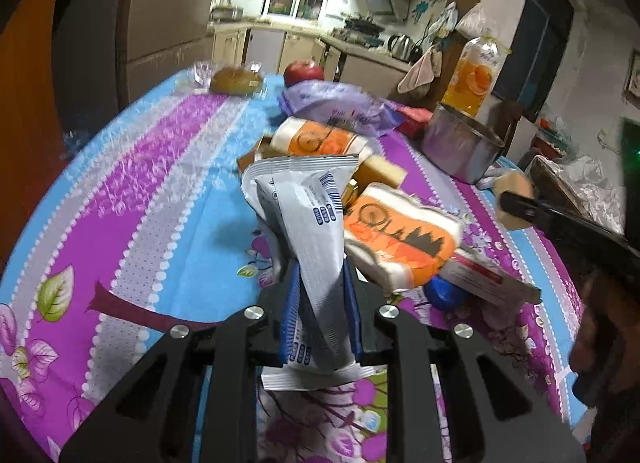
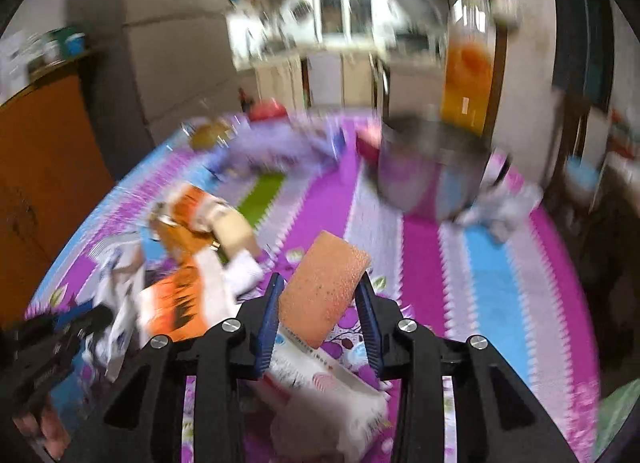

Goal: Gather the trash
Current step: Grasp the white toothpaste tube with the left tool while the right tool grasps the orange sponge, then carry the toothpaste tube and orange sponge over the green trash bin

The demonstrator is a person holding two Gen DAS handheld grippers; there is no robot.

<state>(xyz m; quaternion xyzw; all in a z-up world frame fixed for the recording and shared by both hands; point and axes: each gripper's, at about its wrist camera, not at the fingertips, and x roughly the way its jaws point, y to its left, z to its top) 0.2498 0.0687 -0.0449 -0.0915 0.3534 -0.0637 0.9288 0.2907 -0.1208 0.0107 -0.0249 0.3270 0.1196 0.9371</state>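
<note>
Two pieces of trash are held at once. In the left wrist view, the left tongs (image 1: 320,283) are clamped on a grey wrapper (image 1: 304,215), lifted clear of the tabletop (image 1: 160,191); a steel pot (image 1: 460,147) stands behind, contents hidden. In the blurred right wrist view, the right tongs (image 2: 320,303) are clamped on a sponge (image 2: 324,287), apparently for carrying away.

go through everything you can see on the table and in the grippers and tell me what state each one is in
left gripper: shut on the grey wrapper.
grey wrapper: crumpled, lifted.
right gripper: shut on the sponge.
sponge: held, tilted.
juice bottle: upright, partly full.
steel pot: upright, lidless.
apple: whole.
</note>
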